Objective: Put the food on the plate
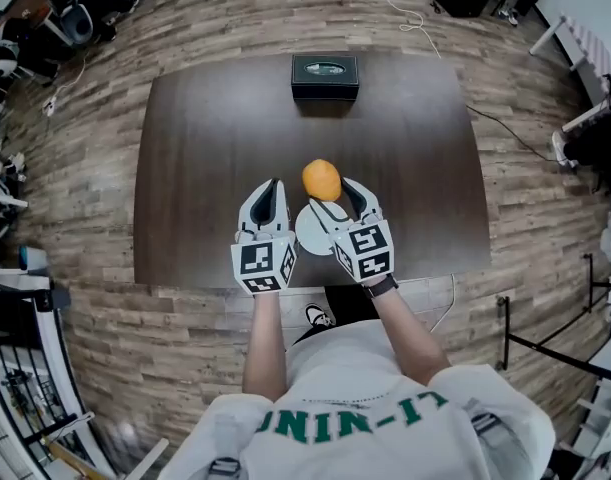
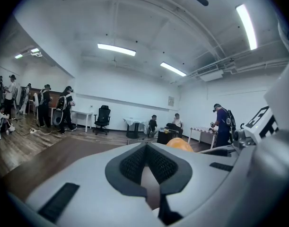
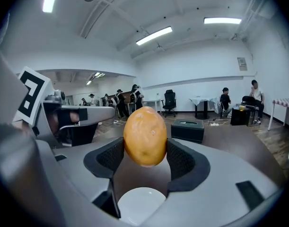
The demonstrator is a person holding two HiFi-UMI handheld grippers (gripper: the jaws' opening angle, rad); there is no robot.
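— Where's the round orange fruit?
— Mid-frame, between the jaws of the right gripper, just above the round white plate at the dark wooden table's lower edge. The black rectangular box lies upper centre.

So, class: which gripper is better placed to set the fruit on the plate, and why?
Right. The right gripper holds the fruit between its jaws, with the plate just beneath them. The left gripper is shut and empty.

Head view: from above, steeply down on the table. Both gripper views: low, close, facing the far room, sharing the orange fruit.
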